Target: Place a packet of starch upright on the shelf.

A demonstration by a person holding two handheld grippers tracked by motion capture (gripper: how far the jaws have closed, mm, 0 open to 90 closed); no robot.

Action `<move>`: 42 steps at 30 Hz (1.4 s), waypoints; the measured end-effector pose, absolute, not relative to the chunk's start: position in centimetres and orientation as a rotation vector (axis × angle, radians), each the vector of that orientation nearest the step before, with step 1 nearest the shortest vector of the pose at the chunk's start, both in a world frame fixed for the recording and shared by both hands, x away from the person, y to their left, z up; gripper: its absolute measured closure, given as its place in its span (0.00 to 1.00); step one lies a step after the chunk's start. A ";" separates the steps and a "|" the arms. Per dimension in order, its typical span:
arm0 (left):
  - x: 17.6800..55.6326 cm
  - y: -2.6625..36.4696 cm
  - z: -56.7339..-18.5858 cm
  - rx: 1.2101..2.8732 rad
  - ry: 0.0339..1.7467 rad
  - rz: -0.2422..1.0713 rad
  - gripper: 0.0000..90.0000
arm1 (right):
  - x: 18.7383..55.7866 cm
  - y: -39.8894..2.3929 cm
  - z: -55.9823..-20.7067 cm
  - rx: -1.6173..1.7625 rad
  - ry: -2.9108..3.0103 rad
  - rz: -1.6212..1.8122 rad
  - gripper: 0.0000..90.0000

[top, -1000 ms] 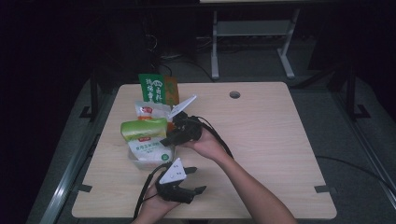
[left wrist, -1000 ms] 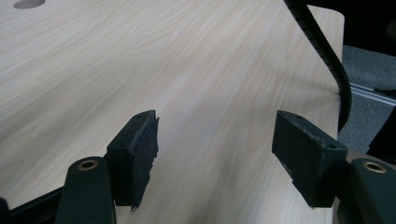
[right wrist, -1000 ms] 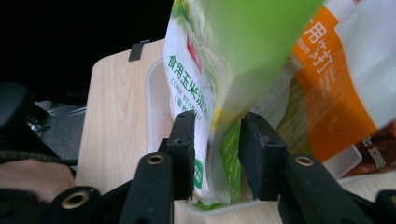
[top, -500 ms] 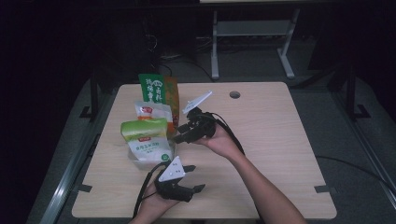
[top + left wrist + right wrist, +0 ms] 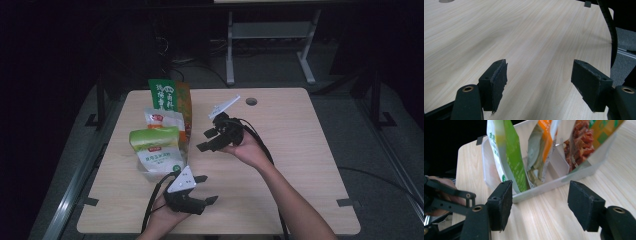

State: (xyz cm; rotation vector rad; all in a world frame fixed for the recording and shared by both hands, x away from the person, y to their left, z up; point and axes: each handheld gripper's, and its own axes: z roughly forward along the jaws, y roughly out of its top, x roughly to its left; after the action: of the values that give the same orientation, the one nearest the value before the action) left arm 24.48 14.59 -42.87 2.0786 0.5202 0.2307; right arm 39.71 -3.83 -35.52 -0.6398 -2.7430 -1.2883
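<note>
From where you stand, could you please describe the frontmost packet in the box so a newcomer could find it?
On the wooden table, a clear plastic box sits left. Three packets stand inside; the light-green-topped white packet is nearest the person, ahead of the small white packet.

Light wood tabletop (image 5: 300, 165) with a small round cable hole (image 5: 251, 101) near the far edge. Behind it there's a grey metal stand (image 5: 270, 35) on the dark floor (image 5: 380, 150), and a black cable (image 5: 385, 180) trails off right.

Table (image 5: 300, 150): pale wood grain. Container (image 5: 584, 168): clear plastic. Front packet (image 5: 156, 150): green top, white lower panel. Middle packet (image 5: 161, 119): white, red mark. Rear packet (image 5: 165, 95): green and orange. Gripper pads (image 5: 500, 203): black.
</note>
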 end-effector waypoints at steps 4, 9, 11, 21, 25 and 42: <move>24.5 14.7 -42.8 2.074 0.527 0.233 0.32 | 39.8 -4.7 -35.6 -0.665 -2.740 -1.294 0.38; 24.5 14.7 -42.8 2.075 0.529 0.232 0.31 | 39.9 -5.7 -35.9 -0.712 -2.721 -1.294 0.37; 24.5 14.7 -42.8 2.072 0.531 0.234 0.31 | 40.0 -6.2 -36.0 -0.725 -2.726 -1.294 0.37; 24.6 14.9 -42.7 2.071 0.537 0.235 0.31 | 40.0 -8.3 -36.0 -0.791 -2.718 -1.303 0.35; 24.6 14.9 -42.7 2.071 0.539 0.234 0.31 | 39.9 -9.0 -36.0 -0.823 -2.716 -1.301 0.34; 24.7 15.1 -42.6 2.071 0.540 0.244 0.31 | 39.2 -12.5 -36.2 -0.924 -2.719 -1.286 0.32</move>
State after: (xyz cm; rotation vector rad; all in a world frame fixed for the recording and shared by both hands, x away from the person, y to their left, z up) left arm 24.72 15.09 -42.65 2.0705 0.5399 0.2442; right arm 39.22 -12.47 -36.18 -0.9240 -2.7191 -1.2857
